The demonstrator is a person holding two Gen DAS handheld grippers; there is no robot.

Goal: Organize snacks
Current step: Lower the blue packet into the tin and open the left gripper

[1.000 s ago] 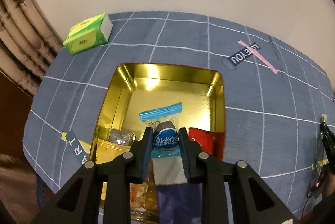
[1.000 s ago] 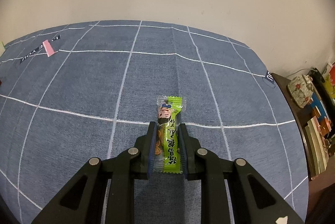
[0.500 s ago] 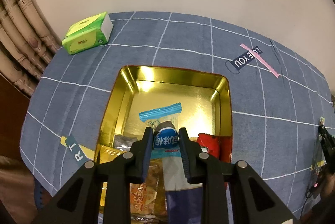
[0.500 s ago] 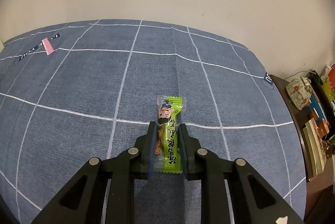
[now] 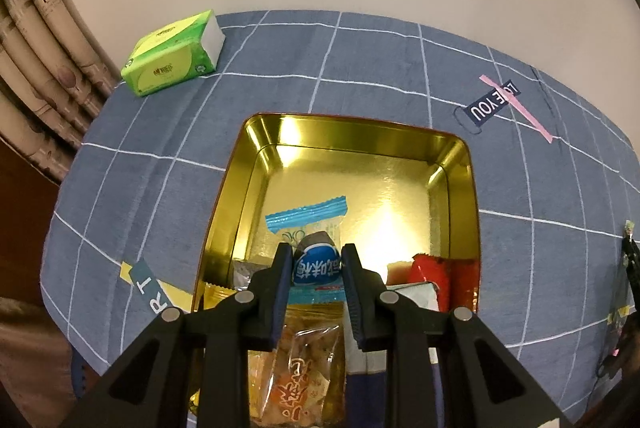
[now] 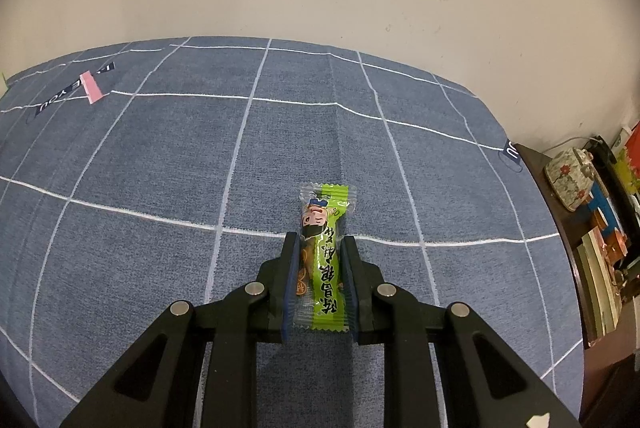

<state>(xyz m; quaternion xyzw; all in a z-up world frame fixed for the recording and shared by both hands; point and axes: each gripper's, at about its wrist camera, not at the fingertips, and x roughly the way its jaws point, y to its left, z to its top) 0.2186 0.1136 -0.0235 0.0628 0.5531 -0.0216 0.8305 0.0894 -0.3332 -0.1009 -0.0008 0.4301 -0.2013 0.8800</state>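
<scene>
Gold tin [image 5: 460, 164] (left view only).

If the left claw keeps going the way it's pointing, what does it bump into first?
Probably the shiny floor of the gold tin, just past the blue-wrapped snack that the left claw holds. Depth is hard to judge.

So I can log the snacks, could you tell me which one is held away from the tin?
The green snack stick, clamped in the right gripper above bare tablecloth; the blue-wrapped one is over the gold tin.

Far half of gold tin [image 5: 460, 164] lies bare; snack packets [image 5: 304, 360] crowd its near end.
</scene>
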